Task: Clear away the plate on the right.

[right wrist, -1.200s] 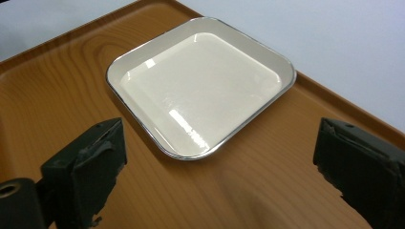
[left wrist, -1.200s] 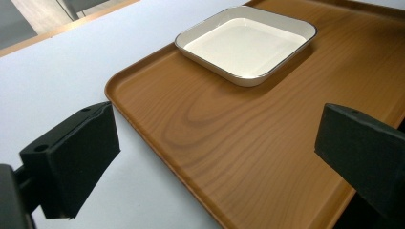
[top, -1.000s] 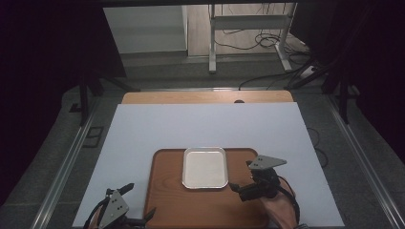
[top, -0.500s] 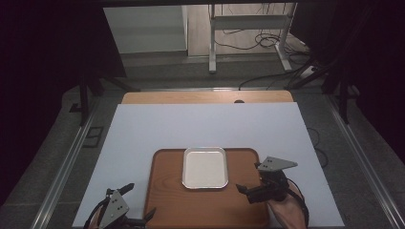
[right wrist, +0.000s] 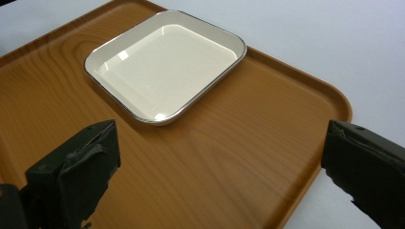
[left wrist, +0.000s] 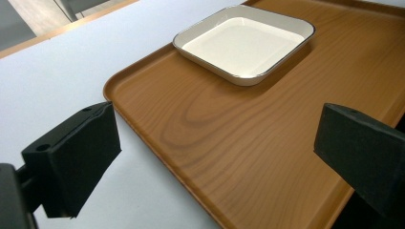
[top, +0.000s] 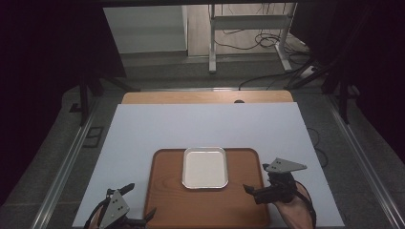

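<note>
No writing or brand reads on the white dish [top: 204, 167], though its underside is hidden. It sits flat, hollow side up, at the far middle of the wooden tray [top: 210, 207], its slightly longer side seemingly running near to far. The right gripper [top: 261, 183] hovers over the tray's right edge, jaws wide apart; the left gripper [top: 138, 205] at its near left corner, jaws likewise spread, both empty

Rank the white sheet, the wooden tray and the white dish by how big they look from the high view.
1. White sheet, which covers most of the table.
2. Wooden tray, lying on the sheet.
3. White dish, sitting inside the tray at its far edge.
</note>
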`<state>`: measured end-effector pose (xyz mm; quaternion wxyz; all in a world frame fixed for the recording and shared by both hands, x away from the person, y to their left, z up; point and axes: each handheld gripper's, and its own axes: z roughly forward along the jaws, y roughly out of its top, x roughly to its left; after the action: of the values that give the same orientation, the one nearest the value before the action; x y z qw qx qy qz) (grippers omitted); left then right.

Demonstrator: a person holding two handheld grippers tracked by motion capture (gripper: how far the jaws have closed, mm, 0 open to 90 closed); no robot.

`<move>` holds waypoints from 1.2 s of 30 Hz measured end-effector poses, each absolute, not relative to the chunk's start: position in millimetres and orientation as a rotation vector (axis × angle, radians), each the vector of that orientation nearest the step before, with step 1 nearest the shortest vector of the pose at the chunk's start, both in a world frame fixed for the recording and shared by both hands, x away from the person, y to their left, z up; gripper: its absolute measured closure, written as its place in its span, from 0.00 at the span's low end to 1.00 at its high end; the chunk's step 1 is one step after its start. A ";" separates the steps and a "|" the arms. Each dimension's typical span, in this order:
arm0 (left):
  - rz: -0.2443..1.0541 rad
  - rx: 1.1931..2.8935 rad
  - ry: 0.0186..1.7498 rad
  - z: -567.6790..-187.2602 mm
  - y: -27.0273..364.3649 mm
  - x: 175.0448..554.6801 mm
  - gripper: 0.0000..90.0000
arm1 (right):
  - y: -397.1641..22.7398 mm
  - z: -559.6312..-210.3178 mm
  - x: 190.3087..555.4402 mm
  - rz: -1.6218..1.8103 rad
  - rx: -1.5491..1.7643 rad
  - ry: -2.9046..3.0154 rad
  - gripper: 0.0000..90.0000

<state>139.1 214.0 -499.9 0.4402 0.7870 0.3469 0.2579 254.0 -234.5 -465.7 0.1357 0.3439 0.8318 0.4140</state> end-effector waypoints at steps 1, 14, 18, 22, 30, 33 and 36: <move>0.641 1.955 0.861 -499.9 213.9 139.1 0.02 | -235.3 -466.0 253.7 1.198 0.999 2.405 0.00; 0.637 1.950 0.866 -499.8 214.5 139.5 0.02 | -247.8 -465.2 245.9 1.189 0.991 2.356 0.00; 0.634 1.945 0.870 -499.8 215.1 139.6 0.02 | -251.3 -463.5 241.8 1.188 0.973 2.334 0.00; 0.627 1.935 0.874 -499.8 216.3 139.8 0.01 | -255.3 -463.1 238.5 1.186 0.974 2.317 0.00; 0.606 1.902 0.884 -499.9 220.1 140.0 0.01 | -262.6 -462.5 232.1 1.203 0.975 2.292 0.00; 0.601 1.895 0.883 -499.9 221.0 139.9 0.01 | -264.5 -463.1 229.4 1.197 0.970 2.287 0.00; 0.600 1.890 0.883 -499.9 221.5 139.6 0.01 | -267.4 -463.2 226.5 1.204 0.970 2.273 0.00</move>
<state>139.6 221.5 -499.9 0.4668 0.7700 0.3599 0.2443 226.5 -267.4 -463.2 0.1952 0.3461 0.8110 0.4295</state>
